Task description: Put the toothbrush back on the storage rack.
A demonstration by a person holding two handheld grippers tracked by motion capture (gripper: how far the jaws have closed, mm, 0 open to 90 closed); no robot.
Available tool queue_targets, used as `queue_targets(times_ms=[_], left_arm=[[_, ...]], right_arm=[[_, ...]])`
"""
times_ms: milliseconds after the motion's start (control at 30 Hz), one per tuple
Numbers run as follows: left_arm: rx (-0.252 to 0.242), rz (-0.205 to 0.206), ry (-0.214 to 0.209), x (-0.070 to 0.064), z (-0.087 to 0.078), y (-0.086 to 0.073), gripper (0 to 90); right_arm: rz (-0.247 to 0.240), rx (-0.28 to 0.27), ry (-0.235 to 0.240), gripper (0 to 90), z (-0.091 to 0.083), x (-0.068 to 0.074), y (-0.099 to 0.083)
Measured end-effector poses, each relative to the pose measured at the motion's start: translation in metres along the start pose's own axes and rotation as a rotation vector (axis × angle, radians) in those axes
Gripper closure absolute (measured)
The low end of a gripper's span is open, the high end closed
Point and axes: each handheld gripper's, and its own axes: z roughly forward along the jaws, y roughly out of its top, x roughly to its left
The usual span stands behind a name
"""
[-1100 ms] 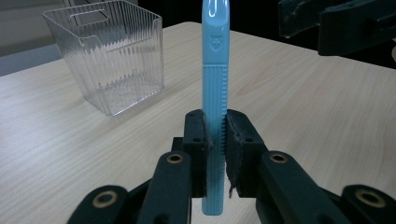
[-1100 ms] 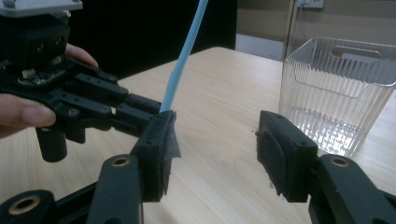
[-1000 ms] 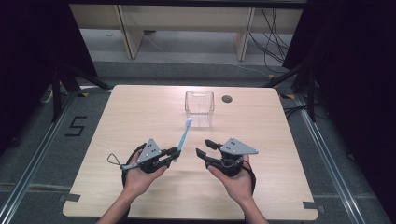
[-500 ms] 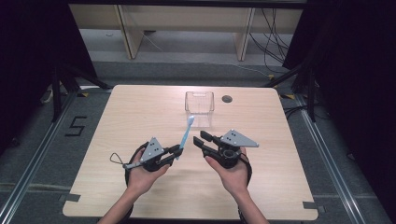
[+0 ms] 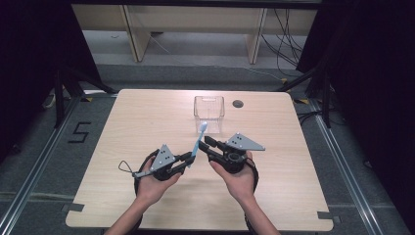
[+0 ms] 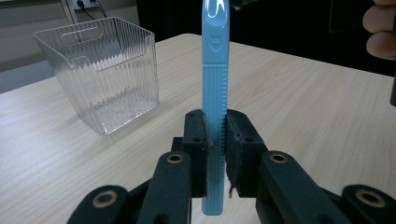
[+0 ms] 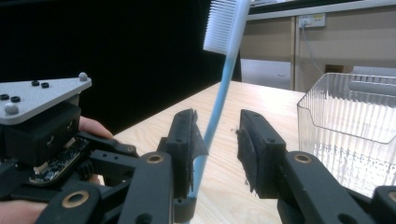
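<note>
Pale wood makes up the counter (image 5: 147,127), a wide rounded slab with a small dark grommet (image 5: 238,104) set into it near the far edge, right of centre. A clear ribbed plastic bin (image 5: 209,107) stands upright toward the far side, just left of that grommet, and it has a slot handle cut in its wall; the left gripper view shows it at upper left (image 6: 100,70), and the right gripper view shows it at the right edge (image 7: 350,126). The person's two hands come in from the near edge, side by side near the middle of the counter. The left hand-held gripper (image 5: 188,157) is clamped on a blue toothbrush (image 5: 198,142), gripping the handle close to its butt end, with the ribbed handle pinched between the two black pads (image 6: 215,158). From there the toothbrush slants up and away toward the bin, its white bristled head (image 5: 203,127) the farthest part, held clear of the counter and short of the bin. The right hand-held gripper (image 5: 209,146) sits just right of the toothbrush with its jaws parted to a moderate gap and turned leftward toward the shaft. In the right gripper view (image 7: 215,135) the blue shaft (image 7: 219,102) runs up between the two pads; whether either pad touches it cannot be told.
</note>
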Motion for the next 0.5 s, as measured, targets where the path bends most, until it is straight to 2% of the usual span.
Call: queue_targets(times_ms=[67,133,200,267,300,433,500], left_arm=[[0.001,0.005,-0.001,-0.0009,0.0007,0.0004,78.6],[-0.001,0.008,-0.003,-0.0021,0.0011,0.0011,78.6],[-0.004,0.011,-0.001,-0.0034,0.0012,0.002,78.6],[-0.019,0.015,-0.008,-0.0041,0.0023,0.003,78.6],[-0.005,0.022,-0.002,-0.0047,0.0012,0.0041,78.6],[-0.02,0.025,-0.012,-0.0062,0.0032,0.0038,78.6],[-0.006,0.029,-0.004,-0.0073,0.0024,0.0042,78.5]], right_arm=[[-0.003,-0.004,-0.009,68.0,0.0014,-0.0007,0.0012],[0.003,-0.018,0.006,68.6,0.0019,-0.0003,0.0025],[-0.006,-0.012,-0.008,69.5,0.0018,-0.001,0.0042],[0.006,-0.006,-0.008,70.4,0.0021,-0.0004,0.0052],[0.005,-0.011,-0.003,71.0,0.003,-0.0005,0.0056],[0.027,-0.018,0.004,74.8,0.003,-0.0006,0.0062],[0.033,-0.019,0.004,77.8,0.0037,-0.0013,0.0058]])
